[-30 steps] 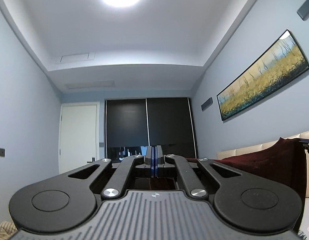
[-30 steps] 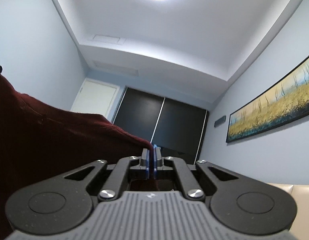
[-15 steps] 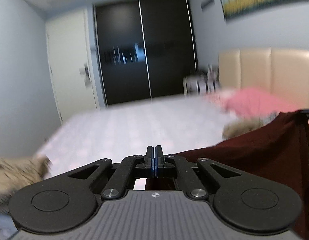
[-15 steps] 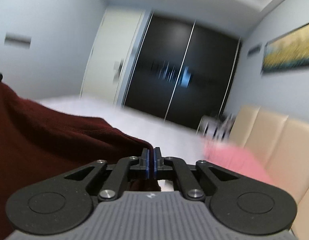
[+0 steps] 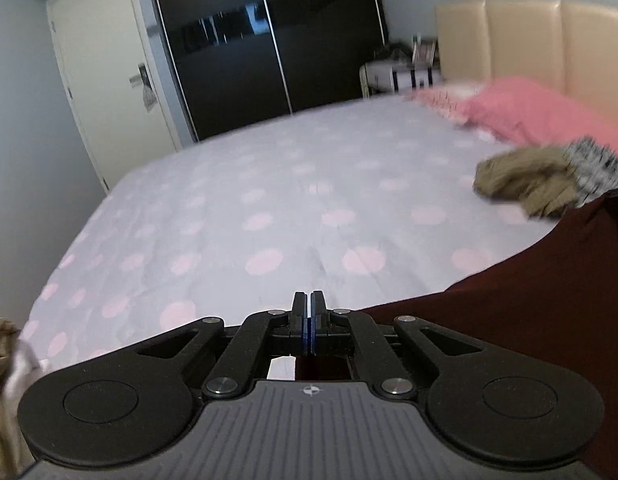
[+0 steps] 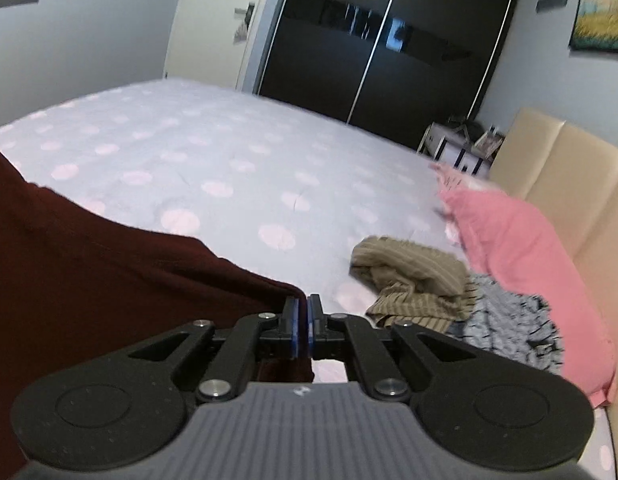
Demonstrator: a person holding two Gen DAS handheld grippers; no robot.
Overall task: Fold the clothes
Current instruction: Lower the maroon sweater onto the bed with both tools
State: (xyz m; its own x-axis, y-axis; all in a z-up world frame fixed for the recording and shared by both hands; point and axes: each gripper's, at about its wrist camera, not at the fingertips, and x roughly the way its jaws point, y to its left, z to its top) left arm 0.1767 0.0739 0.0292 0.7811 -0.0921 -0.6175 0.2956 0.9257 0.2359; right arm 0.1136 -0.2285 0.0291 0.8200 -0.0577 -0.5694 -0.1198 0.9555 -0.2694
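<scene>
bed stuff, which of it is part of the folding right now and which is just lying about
In use: dark red garment, left tool, right tool, dotted bedsheet.
Lying about: olive striped garment, black-and-white garment, pink pillow.

A home bedroom: polka-dot bed (image 5: 269,208) at centre, padded headboard (image 5: 521,36) at two o'clock, dark sliding wardrobe (image 5: 265,40) at twelve, pink pillow (image 6: 521,236).

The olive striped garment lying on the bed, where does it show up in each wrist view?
Left wrist: olive striped garment far right, mid-height, blurred, below the pink pillow.
Right wrist: olive striped garment right of centre, just beyond the tool tips, left of the pink pillow.
Shared landmark: black wardrobe doors.
</scene>
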